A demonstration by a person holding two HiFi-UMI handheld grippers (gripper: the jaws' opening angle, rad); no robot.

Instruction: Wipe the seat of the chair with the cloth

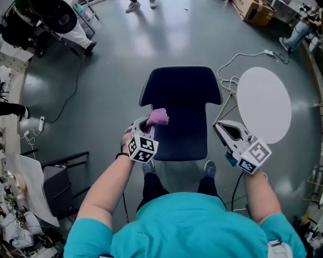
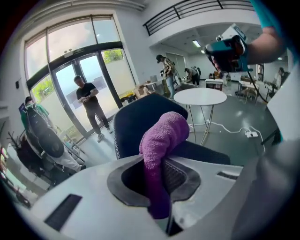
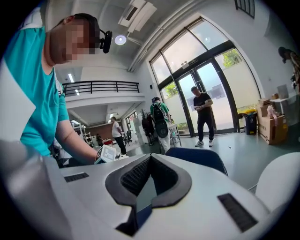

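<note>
The left gripper (image 1: 150, 126) has its jaws clamped on the purple cloth (image 1: 159, 117). The cloth is pinched low down and bulges free above the jaw tips. Gripper and cloth sit over the left edge of the chair seat (image 1: 184, 138), toward its far end. Contact between cloth and seat cannot be confirmed from any view.

The right gripper (image 1: 218, 126) has its jaws brought together with nothing between them. It is held just off the seat's right edge, between the chair and the round white table (image 1: 263, 103).

The backrest (image 1: 180, 83) rises at the seat's far edge and is dark blue like the seat. A white cable (image 1: 237, 59) lies on the grey floor (image 1: 116, 75) by the table's far left side. Cardboard boxes (image 1: 252, 10) stand farther off, to the right.
</note>
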